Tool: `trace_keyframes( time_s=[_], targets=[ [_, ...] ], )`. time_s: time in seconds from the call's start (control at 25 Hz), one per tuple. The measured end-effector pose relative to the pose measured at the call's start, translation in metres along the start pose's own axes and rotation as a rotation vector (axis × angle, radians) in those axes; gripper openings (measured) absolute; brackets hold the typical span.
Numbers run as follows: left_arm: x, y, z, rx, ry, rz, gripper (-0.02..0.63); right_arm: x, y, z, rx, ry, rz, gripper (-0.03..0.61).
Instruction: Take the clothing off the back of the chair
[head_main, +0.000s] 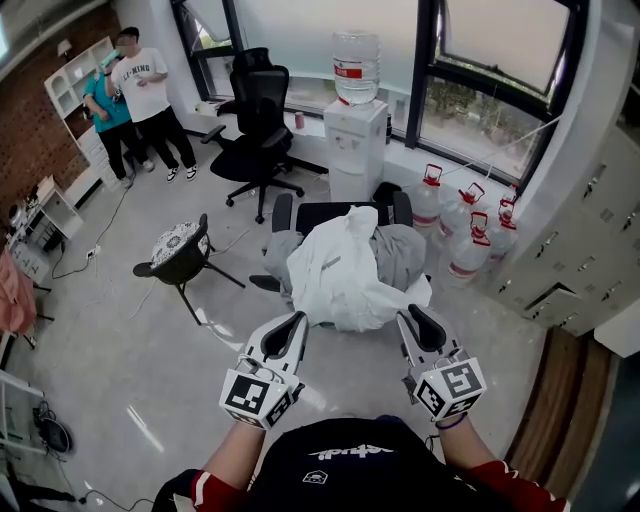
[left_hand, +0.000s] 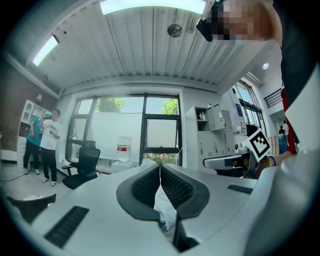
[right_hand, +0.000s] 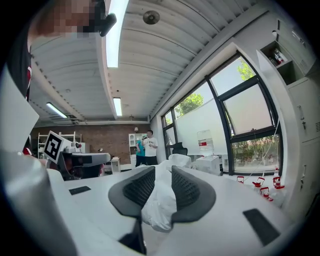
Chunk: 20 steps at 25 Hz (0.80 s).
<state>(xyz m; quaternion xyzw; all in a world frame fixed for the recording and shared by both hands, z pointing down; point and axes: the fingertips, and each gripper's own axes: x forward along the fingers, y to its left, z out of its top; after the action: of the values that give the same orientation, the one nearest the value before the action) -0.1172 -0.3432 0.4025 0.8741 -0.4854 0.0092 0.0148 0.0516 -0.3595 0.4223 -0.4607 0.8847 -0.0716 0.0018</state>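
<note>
A white garment (head_main: 345, 270) lies bunched over a black chair (head_main: 335, 212), on top of a grey piece of clothing (head_main: 405, 255) that hangs on the chair. My left gripper (head_main: 295, 330) is at the garment's near left edge. In the left gripper view its jaws (left_hand: 160, 187) are shut on a thin fold of the white garment (left_hand: 163, 207). My right gripper (head_main: 418, 322) is at the near right edge. In the right gripper view a thick bunch of the white garment (right_hand: 159, 200) fills the gap of the right gripper (right_hand: 159, 187) and touches both pads.
Behind the chair stand a water dispenser (head_main: 357, 130) and a black office chair (head_main: 255, 130). A low seat (head_main: 180, 250) is at the left, several water jugs (head_main: 470, 235) at the right by grey lockers (head_main: 590, 230). Two people (head_main: 140, 95) stand far left.
</note>
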Motion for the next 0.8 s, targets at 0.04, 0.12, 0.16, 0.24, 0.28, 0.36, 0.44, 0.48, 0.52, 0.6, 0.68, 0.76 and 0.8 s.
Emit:
trace_keyframes(
  time_s=[0.04,0.12,0.16,0.24,0.28,0.36,0.44,0.48,0.52,0.6,0.68,0.76,0.8],
  targets=[
    [0.0,0.002,0.0,-0.006,-0.003,0.005,0.025,0.002,0.001,0.001,-0.002,-0.001,0.006,0.108],
    [0.001,0.007,0.0,-0.017,-0.008,0.012,0.025,0.006,0.003,0.003,-0.01,-0.001,0.025,0.149],
    [0.0,0.008,-0.001,-0.021,-0.008,0.015,0.025,0.008,0.005,0.004,-0.013,0.002,0.037,0.174],
    [-0.001,0.009,-0.004,-0.027,-0.005,0.02,0.025,0.013,0.009,0.004,-0.022,0.006,0.061,0.206],
    [-0.001,0.01,-0.005,-0.03,-0.002,0.022,0.025,0.015,0.011,0.004,-0.026,0.009,0.074,0.23],
    [-0.002,0.01,-0.009,-0.039,0.003,0.024,0.025,0.019,0.014,0.004,-0.029,0.018,0.097,0.289],
    [-0.004,0.009,-0.01,-0.045,0.006,0.025,0.025,0.025,0.017,0.004,-0.036,0.03,0.115,0.338],
    [-0.005,0.009,-0.011,-0.046,0.006,0.026,0.025,0.029,0.017,0.004,-0.041,0.036,0.12,0.359],
    [-0.006,0.01,-0.012,-0.047,0.006,0.027,0.025,0.034,0.017,0.003,-0.044,0.043,0.124,0.37],
    [-0.006,0.011,-0.014,-0.049,0.006,0.032,0.025,0.047,0.013,0.002,-0.049,0.055,0.124,0.396],
    [-0.007,0.013,-0.015,-0.051,0.007,0.041,0.025,0.061,0.006,0.001,-0.051,0.068,0.114,0.405],
    [-0.009,0.013,-0.016,-0.049,0.009,0.049,0.025,0.076,-0.001,-0.004,-0.046,0.091,0.109,0.41],
    [-0.009,0.013,-0.016,-0.047,0.011,0.052,0.025,0.083,-0.003,-0.007,-0.045,0.103,0.108,0.411]
  ],
)
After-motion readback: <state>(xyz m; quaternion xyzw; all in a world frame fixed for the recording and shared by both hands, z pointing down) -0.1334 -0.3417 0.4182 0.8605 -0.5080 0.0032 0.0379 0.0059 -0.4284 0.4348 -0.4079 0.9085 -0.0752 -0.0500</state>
